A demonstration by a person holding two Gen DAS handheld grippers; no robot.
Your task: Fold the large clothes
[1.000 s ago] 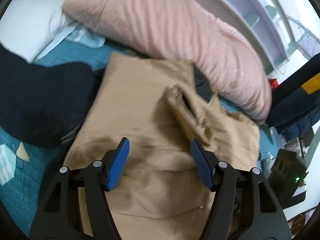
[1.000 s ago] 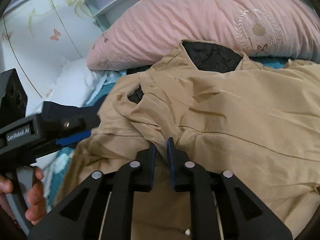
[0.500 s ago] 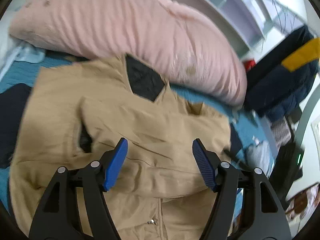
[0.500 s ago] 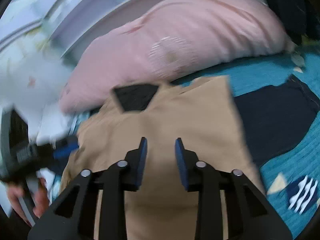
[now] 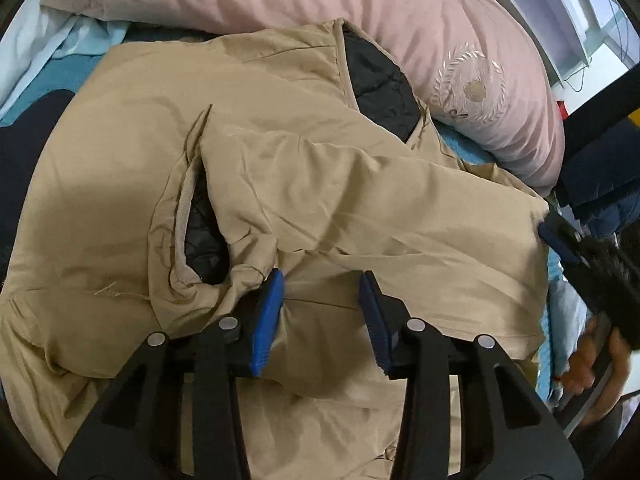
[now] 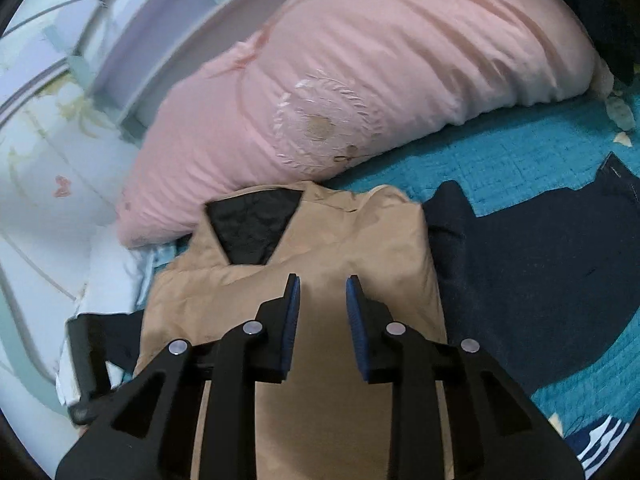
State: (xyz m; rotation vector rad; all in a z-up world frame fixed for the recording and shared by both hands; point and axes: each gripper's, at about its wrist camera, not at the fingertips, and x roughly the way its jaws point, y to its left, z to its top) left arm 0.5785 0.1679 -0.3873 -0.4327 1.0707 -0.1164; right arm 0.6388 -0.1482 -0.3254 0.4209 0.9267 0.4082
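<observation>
The left gripper (image 5: pixel 322 304) is held partly open above the beige jacket (image 5: pixel 280 184), with a clear gap between its blue pads (image 5: pixel 266 320); the left pad lies against a bunched fold of cloth beside the sleeve cuff (image 5: pixel 184 232), but nothing is pinched between the jaws. The right gripper (image 6: pixel 322 308) is opened less widely, and only flat cloth is seen between its fingers; no cloth is held.

The jacket is spread on the teal bedspread (image 6: pixel 500 160), just beside the pink pillow (image 6: pixel 380 72). Its black quilted lining (image 6: pixel 256 228) is shown at the collar. One sleeve is laid across the front, and many creases are seen there.

In the right wrist view a dark navy garment (image 6: pixel 540 280) is seen touching the jacket's edge. Only in the left wrist view is the right gripper seen at the jacket's far edge, held by a hand (image 5: pixel 592 364).
</observation>
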